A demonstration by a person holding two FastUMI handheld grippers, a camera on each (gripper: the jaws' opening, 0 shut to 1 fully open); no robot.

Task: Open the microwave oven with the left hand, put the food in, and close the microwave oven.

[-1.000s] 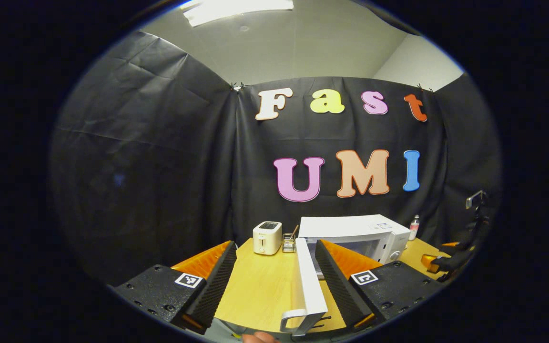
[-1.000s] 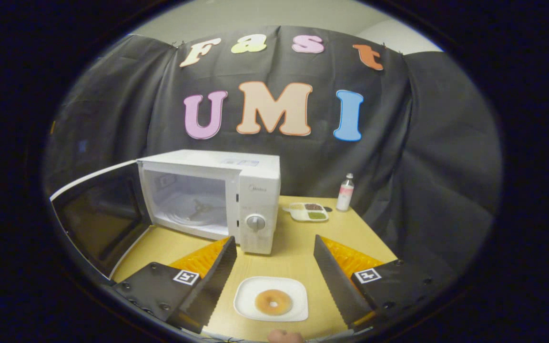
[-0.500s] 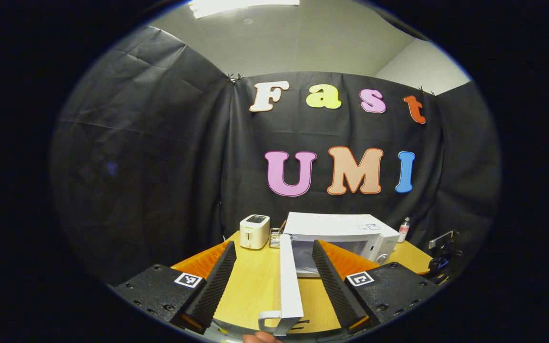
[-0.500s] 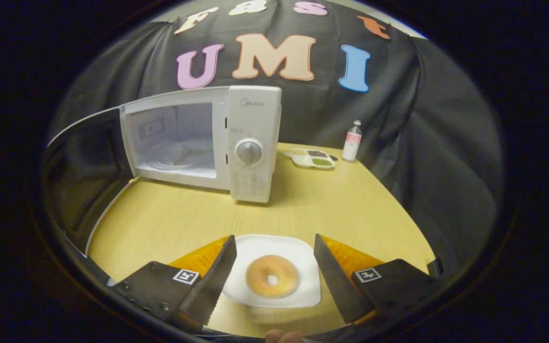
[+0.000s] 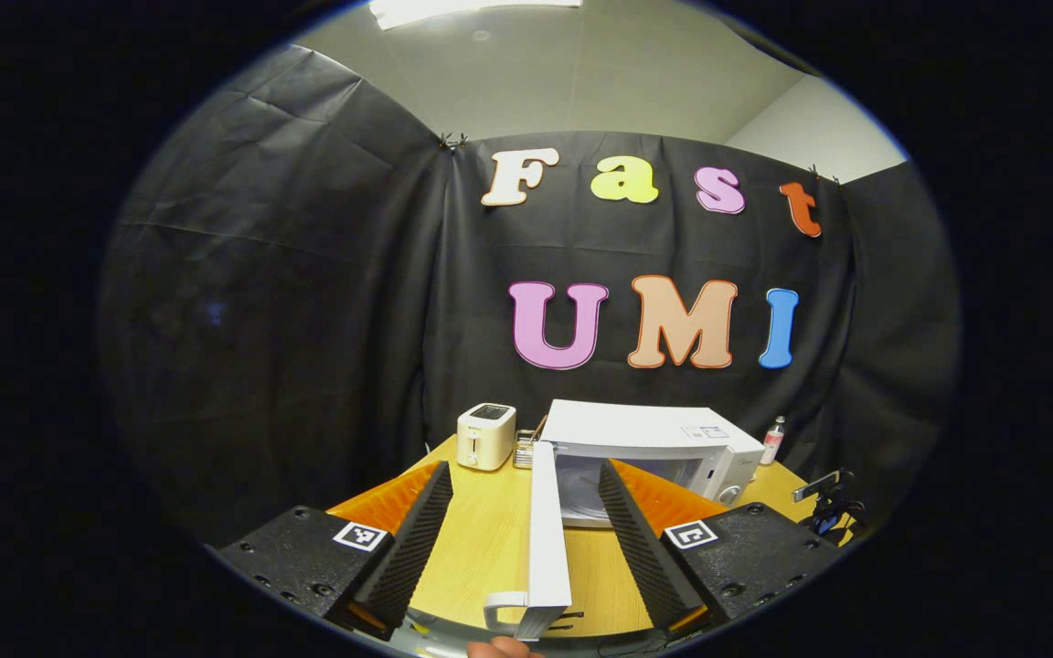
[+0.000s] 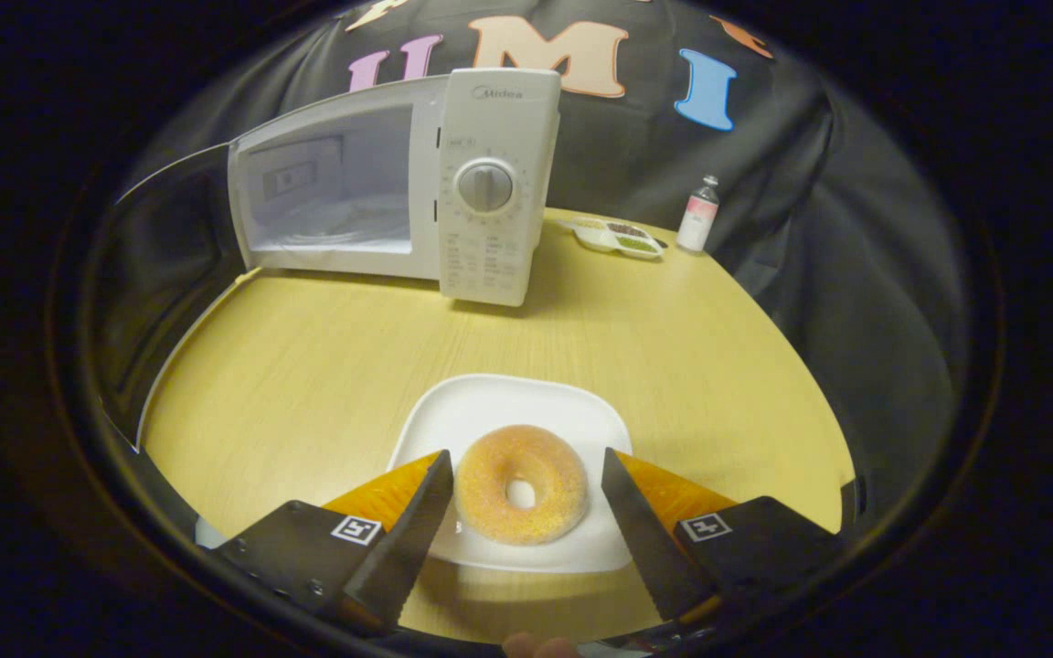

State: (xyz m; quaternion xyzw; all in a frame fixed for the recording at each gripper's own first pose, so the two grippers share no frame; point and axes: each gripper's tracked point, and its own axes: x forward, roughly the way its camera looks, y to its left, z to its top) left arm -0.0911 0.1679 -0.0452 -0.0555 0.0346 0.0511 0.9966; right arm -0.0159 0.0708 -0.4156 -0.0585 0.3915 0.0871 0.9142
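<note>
**Both tools spread wide, doughnut between the right one's fingers**

In the right gripper view we see the right tool (image 6: 522,507) released, its fingers set wide apart on either side of the doughnut (image 6: 522,482); we cannot tell whether either finger touches it. The doughnut lies on a white plate (image 6: 499,411) on the yellow surface (image 6: 307,366). Beyond it stands the microwave oven (image 6: 490,183), its cavity exposed and its door (image 6: 161,274) swung out to the left.

In the left gripper view the left tool (image 5: 522,530) is also spread wide. The door's white edge (image 5: 547,530) stands upright between its fingers, touching neither. A toaster (image 5: 485,437) stands beside the oven, and a small bottle (image 6: 698,215) near the surface's far edge.
</note>
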